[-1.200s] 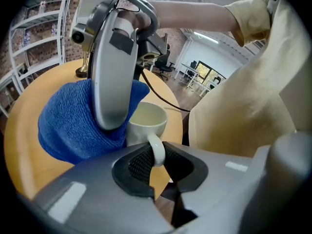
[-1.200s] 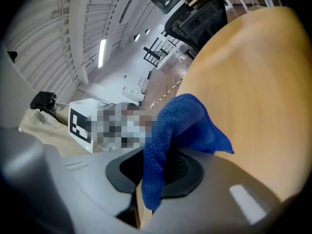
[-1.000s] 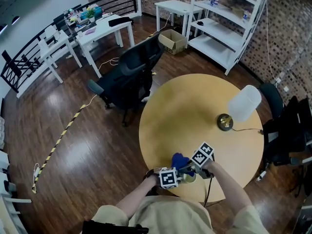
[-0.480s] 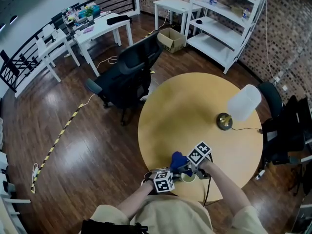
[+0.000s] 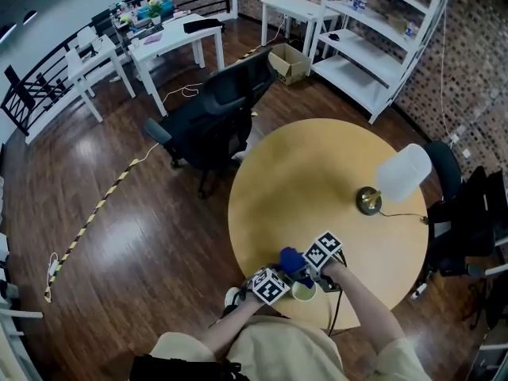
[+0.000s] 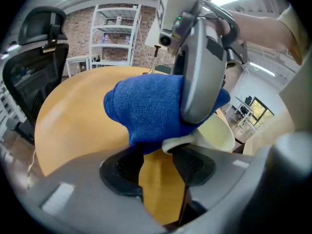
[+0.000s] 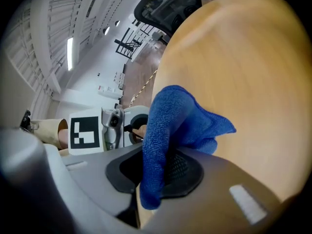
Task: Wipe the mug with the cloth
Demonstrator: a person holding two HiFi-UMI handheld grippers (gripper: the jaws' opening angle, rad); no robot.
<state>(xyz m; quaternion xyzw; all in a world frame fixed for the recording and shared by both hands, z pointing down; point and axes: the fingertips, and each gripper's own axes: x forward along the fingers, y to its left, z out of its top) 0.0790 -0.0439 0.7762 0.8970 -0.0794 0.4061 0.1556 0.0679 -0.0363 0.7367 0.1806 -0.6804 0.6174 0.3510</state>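
Observation:
A cream mug [image 5: 304, 291] [image 6: 217, 133] stands near the front edge of the round wooden table [image 5: 317, 181]. My right gripper [image 5: 306, 271] [image 7: 155, 156] is shut on a blue cloth [image 5: 291, 259] [image 7: 170, 126] [image 6: 146, 108], which hangs against the mug's rim and handle side. My left gripper [image 5: 290, 289] [image 6: 157, 152] sits just left of the mug. Its jaws have just been opening and stand apart, with bare table between the pads. The mug's handle [image 6: 176, 143] lies at the tip of the right pad. The cloth hides part of the mug.
A lamp with a white shade [image 5: 402, 173] and brass base [image 5: 367, 201] stands at the table's right, its cord trailing off. A black office chair [image 5: 214, 117] is behind the table. White shelves [image 5: 381, 38] and white desks [image 5: 171, 42] stand further back.
The left gripper has rolled and shifted a little to the left beside the mug, and its jaws have opened. The right gripper stays put with the cloth.

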